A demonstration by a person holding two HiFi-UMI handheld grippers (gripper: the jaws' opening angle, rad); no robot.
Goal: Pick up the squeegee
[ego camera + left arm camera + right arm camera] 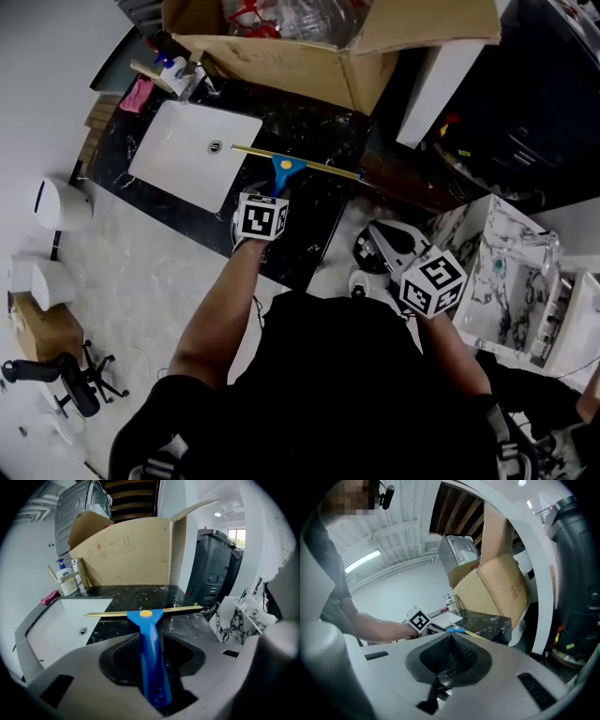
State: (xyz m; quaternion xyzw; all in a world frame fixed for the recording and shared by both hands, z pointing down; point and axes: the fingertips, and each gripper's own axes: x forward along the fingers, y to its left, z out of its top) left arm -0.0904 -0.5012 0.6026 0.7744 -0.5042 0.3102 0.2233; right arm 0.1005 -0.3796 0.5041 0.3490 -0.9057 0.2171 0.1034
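The squeegee (284, 172) lies flat on the black marble counter (314, 220), its thin brass-coloured blade (145, 612) pointing away from me and its blue handle (151, 653) pointing toward me. My left gripper (273, 192) is down at the counter. Its jaws stand open on either side of the handle, and the pads do not press on it. My right gripper (450, 641) hovers off the counter's right end, beyond the edge, with its ribbed pads together and nothing held. In the head view the right gripper (375, 246) is lower right of the squeegee.
A white sink (192, 150) is set in the counter left of the squeegee. An open cardboard box (309, 66) stands behind it, with soap bottles (173, 67) and a pink cloth (137, 94) at the far left. A marble-patterned unit (497, 272) and a dark bin (215, 569) stand to the right.
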